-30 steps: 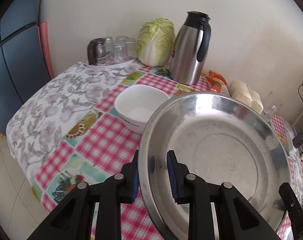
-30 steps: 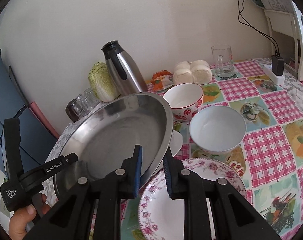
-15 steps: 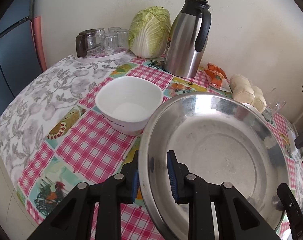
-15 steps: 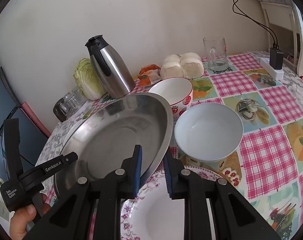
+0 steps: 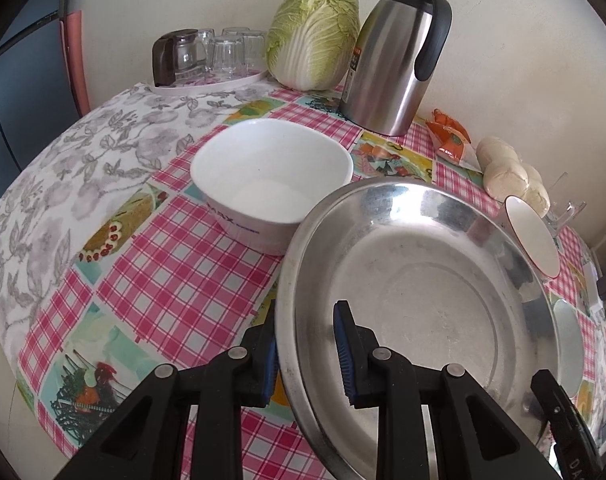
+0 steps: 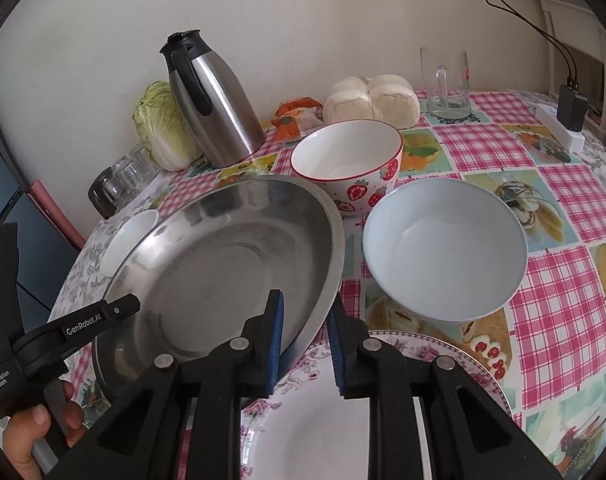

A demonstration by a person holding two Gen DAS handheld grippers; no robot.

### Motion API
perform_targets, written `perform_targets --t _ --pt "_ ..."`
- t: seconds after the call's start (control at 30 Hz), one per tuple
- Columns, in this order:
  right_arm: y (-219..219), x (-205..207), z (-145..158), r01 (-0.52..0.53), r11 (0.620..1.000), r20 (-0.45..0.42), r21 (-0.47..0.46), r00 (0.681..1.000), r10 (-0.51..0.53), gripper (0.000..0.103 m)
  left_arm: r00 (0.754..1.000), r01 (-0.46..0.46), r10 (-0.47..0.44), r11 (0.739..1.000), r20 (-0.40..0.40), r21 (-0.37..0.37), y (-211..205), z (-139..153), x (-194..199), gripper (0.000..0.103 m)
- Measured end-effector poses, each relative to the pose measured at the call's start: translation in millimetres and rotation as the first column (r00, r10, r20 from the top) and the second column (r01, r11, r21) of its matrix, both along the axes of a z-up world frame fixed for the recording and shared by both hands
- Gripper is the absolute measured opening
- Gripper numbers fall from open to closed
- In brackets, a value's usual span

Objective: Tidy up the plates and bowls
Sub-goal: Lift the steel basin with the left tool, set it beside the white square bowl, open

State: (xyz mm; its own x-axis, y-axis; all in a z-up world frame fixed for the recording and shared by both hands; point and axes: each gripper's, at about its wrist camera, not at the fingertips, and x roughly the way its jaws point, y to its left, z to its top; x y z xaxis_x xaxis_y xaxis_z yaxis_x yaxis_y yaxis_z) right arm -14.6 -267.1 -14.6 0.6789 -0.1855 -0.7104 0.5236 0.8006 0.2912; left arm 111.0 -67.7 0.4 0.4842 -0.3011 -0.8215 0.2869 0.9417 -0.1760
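The steel plate [image 6: 223, 264] is carried above the counter [image 6: 563, 280] — the left claw [image 5: 305, 346] and the right claw [image 6: 305, 334] each grasp its rim. Probably it goes onto the floral plate [image 6: 443, 364] — next move needs level lowering beside the white bowl [image 5: 271, 176].

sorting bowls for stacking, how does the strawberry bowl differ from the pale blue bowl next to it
The strawberry bowl has a red rim and red strawberries on white; the pale blue bowl is plain, without pattern. The strawberry bowl sits farther back toward the wall, and its rim looks narrower than the pale blue bowl's. Both stand upright and empty on the checked tablecloth.
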Motion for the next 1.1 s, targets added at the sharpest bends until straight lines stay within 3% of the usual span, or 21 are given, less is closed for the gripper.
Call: perform_targets --t 0.37,0.83,1.1 --pt "-4 2 -9 0.022 0.999 -0.033 -0.030 0.999 -0.023 0.022 0.999 0.031 -0.032 0.999 0.026 0.045 -12 -7 0 0.027" --pt "-4 3 -6 0.028 0.999 -0.053 -0.042 0.998 -0.030 0.023 0.998 0.051 -0.050 0.998 -0.035 0.035 -12 -9 2 0.031" --pt "0 0 5 0.016 0.999 -0.059 -0.046 0.998 -0.018 0.036 0.998 0.064 -0.064 0.998 -0.003 0.021 -10 16 -7 0.066"
